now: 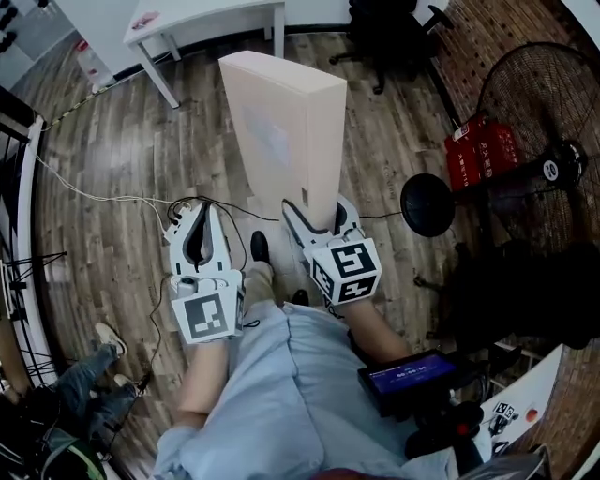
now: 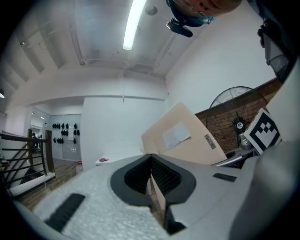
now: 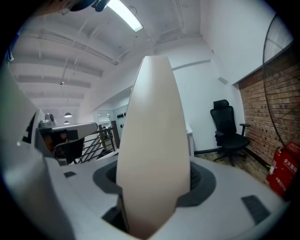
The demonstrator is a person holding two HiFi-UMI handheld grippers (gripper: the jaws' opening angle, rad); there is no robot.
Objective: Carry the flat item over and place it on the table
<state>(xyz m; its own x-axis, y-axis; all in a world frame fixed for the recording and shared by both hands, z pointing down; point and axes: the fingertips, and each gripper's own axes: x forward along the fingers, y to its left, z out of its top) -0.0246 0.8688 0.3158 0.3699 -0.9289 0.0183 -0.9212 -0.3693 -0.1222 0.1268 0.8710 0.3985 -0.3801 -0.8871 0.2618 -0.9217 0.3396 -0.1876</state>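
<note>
The flat item is a tall, thin beige box [image 1: 281,131] held upright over the wooden floor. My right gripper [image 1: 319,217] is shut on its lower edge. In the right gripper view the box [image 3: 152,140] fills the gap between the jaws and hides what lies straight ahead. My left gripper [image 1: 192,217] hangs beside it on the left, apart from the box, jaws together and empty. In the left gripper view the pads [image 2: 151,161] meet with nothing between them, and the box [image 2: 183,136] shows to the right. The white table [image 1: 202,14] stands ahead at the top of the head view.
A standing fan [image 1: 539,103] with a round base [image 1: 427,204] and red fire extinguishers [image 1: 480,150] line the brick wall on the right. A black office chair [image 1: 389,33] sits beside the table. Cables [image 1: 112,199] trail across the floor. A black railing [image 1: 23,169] runs along the left.
</note>
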